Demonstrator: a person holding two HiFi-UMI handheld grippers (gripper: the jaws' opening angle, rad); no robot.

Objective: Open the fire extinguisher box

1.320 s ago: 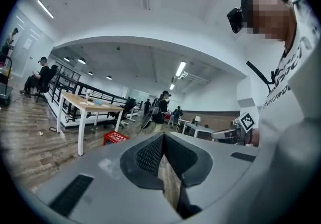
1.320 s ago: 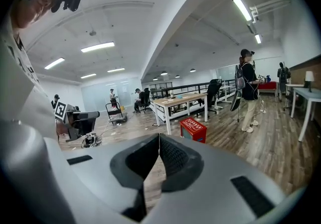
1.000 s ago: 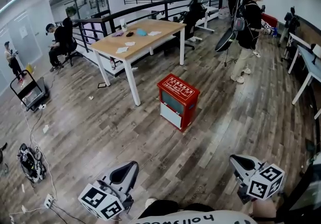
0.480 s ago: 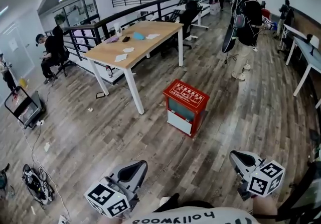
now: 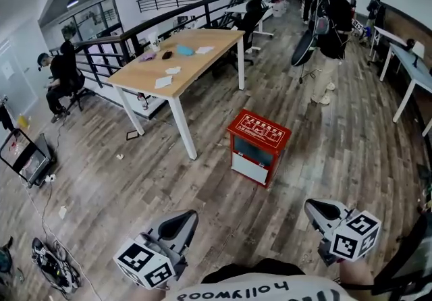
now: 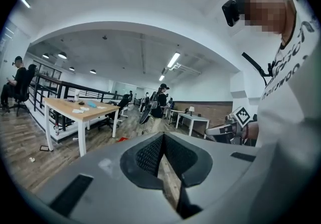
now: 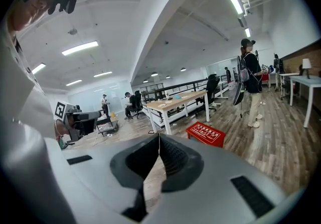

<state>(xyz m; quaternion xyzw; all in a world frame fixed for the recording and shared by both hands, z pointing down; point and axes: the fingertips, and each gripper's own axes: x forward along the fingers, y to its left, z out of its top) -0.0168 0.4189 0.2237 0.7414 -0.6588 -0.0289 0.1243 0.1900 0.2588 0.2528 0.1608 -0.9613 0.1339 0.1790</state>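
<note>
The approach is in hand: the red fire extinguisher box (image 5: 258,145) stands on the floor (image 5: 135,181) near the table (image 5: 177,63), well ahead of the left gripper (image 5: 179,225) and right gripper (image 5: 322,212) (both closed, empty), so next comes closing in on its door.

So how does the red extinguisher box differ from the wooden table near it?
The box is low, red and sits flat on the floor; the table stands taller on white legs with a light wood top. The table carries papers; the box's top shows only print. The box is nearer the camera wearer. Both stand on the wood floor, untouched.
</note>
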